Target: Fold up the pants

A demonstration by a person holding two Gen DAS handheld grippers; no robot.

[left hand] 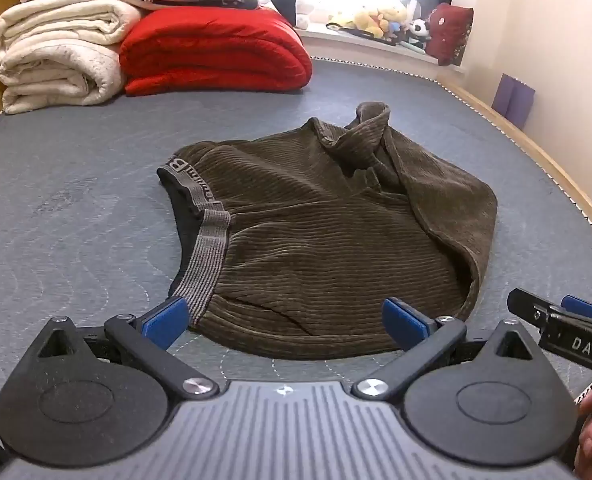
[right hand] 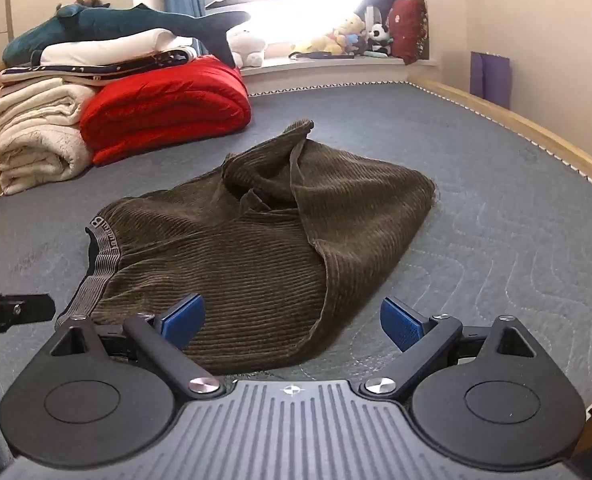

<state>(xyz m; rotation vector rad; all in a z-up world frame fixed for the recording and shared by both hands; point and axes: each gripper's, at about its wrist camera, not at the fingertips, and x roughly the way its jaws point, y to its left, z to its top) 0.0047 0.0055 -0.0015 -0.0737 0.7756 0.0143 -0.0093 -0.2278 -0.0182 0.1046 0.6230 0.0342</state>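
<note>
Brown corduroy pants lie folded in a bundle on the grey quilted mattress, the grey elastic waistband on the left. They also show in the right wrist view. My left gripper is open and empty at the bundle's near edge, its blue pads on either side of it. My right gripper is open and empty at the bundle's near right corner. The right gripper's tip also shows in the left wrist view, and part of the left gripper shows at the left edge of the right wrist view.
A red folded quilt and cream blankets are stacked at the far left. A plush shark lies on top. Plush toys sit on the windowsill. The wooden bed rim runs along the right.
</note>
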